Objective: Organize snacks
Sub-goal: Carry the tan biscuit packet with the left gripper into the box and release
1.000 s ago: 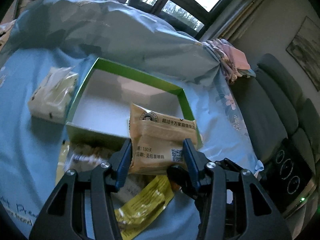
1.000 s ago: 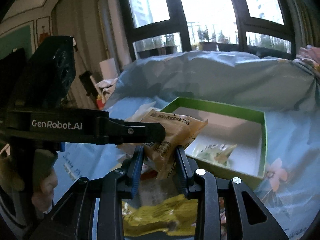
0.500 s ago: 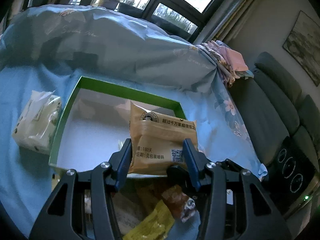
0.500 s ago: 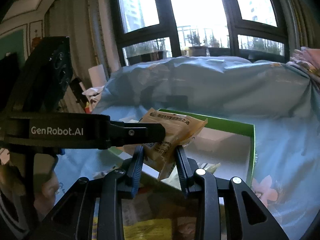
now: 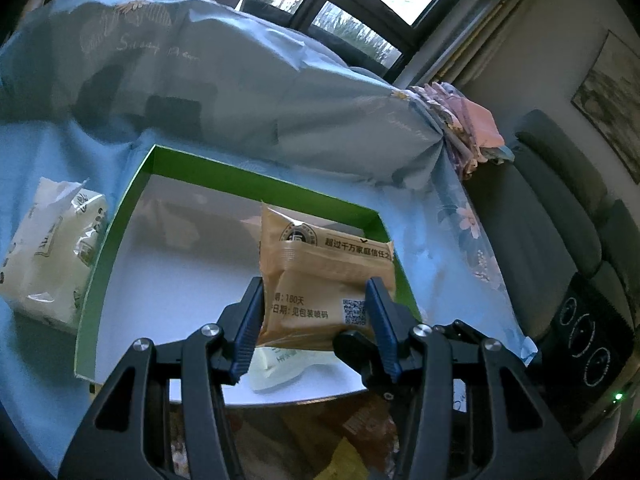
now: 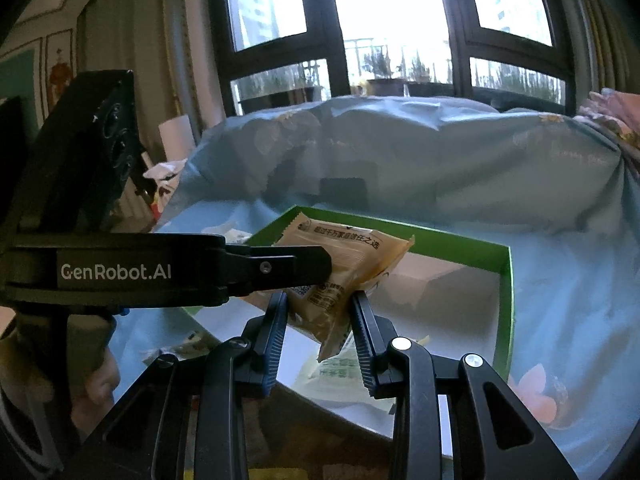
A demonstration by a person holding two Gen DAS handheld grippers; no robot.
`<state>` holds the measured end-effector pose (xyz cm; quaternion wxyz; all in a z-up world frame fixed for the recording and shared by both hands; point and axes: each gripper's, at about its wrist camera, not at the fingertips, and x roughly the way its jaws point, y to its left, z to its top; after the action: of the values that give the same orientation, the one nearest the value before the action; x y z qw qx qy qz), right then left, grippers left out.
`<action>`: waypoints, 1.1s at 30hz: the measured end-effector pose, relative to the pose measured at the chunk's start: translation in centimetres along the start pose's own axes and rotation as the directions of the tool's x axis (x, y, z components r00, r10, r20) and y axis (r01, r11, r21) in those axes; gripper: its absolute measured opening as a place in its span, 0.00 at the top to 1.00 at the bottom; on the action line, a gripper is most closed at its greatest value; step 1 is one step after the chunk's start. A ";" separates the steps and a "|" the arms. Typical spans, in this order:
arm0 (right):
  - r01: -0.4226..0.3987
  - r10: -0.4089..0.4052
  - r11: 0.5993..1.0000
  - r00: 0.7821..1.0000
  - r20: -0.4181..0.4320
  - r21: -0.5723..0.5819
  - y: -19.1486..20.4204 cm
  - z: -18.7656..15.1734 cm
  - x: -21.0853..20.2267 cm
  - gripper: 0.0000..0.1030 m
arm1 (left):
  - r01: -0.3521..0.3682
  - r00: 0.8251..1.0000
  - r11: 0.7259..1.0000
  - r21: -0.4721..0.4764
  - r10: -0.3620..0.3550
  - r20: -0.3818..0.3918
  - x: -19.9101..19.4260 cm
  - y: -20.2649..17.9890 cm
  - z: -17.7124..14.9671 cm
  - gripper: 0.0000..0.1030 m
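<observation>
My left gripper (image 5: 316, 312) is shut on a tan snack packet (image 5: 326, 276) and holds it upright over the green-walled box (image 5: 120, 216) with a white floor. A pale packet (image 5: 280, 364) lies in the box under it. In the right wrist view the same tan snack packet (image 6: 344, 264) sits between the fingers of my right gripper (image 6: 320, 320), which also close on its lower end. The left gripper's body (image 6: 120, 272) crosses that view from the left. The green box's rim (image 6: 506, 300) and the pale packet (image 6: 344, 376) lie below.
A white tissue pack (image 5: 48, 260) lies left of the box on the blue sheet. Loose snack packets (image 5: 348, 432) lie in front of the box. A bundled blue quilt (image 5: 240, 88) rises behind it. A grey sofa (image 5: 560, 220) stands to the right.
Both grippers have carried the tan packet forward, from the near wall of the box to above its floor. The loose packets have dropped toward the bottom of the views.
</observation>
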<state>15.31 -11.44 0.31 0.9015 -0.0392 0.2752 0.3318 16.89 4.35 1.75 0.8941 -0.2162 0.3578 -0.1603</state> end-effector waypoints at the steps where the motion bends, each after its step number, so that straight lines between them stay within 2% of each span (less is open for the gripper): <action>1: 0.002 -0.002 1.000 1.000 -0.004 -0.001 -0.1 0.0 0.2 0.67 | 0.002 1.000 1.000 -0.005 -0.002 -0.002 0.2 0.2 0.0 0.52; 11: 0.020 -0.021 1.000 0.998 -0.056 -0.016 -0.1 -0.1 2.2 0.67 | 0.002 1.000 0.999 -0.040 -0.003 -0.015 1.2 1.7 0.0 0.51; 33: 0.051 -0.054 0.998 0.991 -0.119 -0.023 0.0 -0.3 3.9 0.67 | -0.029 0.999 0.998 -0.048 0.027 -0.036 2.4 2.1 0.0 0.52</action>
<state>17.66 -9.29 -1.98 0.8913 -0.0752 0.3244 0.3077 18.87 5.10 -0.66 0.8844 -0.2300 0.3803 -0.1427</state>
